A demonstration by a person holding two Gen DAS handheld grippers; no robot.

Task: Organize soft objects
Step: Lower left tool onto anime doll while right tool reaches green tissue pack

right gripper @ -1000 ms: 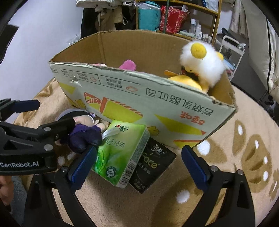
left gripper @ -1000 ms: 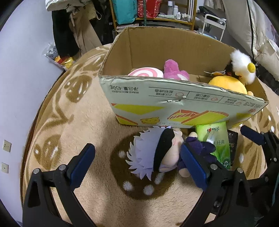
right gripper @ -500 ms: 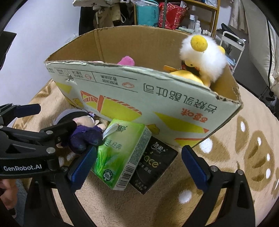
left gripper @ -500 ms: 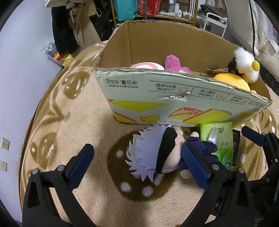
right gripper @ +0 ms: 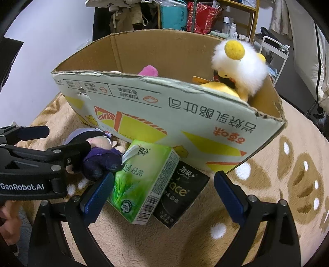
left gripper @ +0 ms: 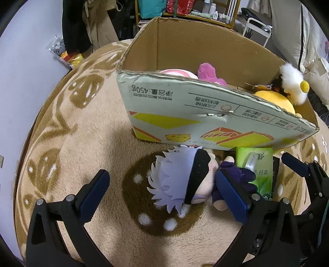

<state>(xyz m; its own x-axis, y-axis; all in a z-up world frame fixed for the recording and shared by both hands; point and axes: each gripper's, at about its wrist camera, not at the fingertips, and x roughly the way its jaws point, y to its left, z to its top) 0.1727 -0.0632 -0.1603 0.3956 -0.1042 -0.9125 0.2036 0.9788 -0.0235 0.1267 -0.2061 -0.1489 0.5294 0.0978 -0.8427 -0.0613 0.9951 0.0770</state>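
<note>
A white-haired plush doll (left gripper: 181, 176) with a black blindfold and purple body lies on the rug just before the cardboard box (left gripper: 185, 115). My left gripper (left gripper: 164, 195) is open, its jaws either side of the doll's head. The doll also shows in the right wrist view (right gripper: 96, 147). A green tissue pack (right gripper: 141, 180) and a black tissue pack (right gripper: 181, 195) lean against the box front. My right gripper (right gripper: 162, 195) is open around both packs. Inside the box (right gripper: 164, 106) sit a pink plush (left gripper: 209, 74), a pink-white swirl cushion (left gripper: 176, 72) and a yellow and white fluffy plush (right gripper: 236, 65).
A beige rug (left gripper: 86, 131) with brown leaf patterns covers the floor. Hanging clothes (left gripper: 86, 24) and a shelf (left gripper: 185, 8) stand behind the box. A snack bag (left gripper: 63, 53) lies at the far left by the wall. White bedding (left gripper: 314, 51) is at the right.
Both grippers have moved slightly forward toward the box; the doll and tissue packs sit deeper between the open jaws. Nothing has been taken hold of.
</note>
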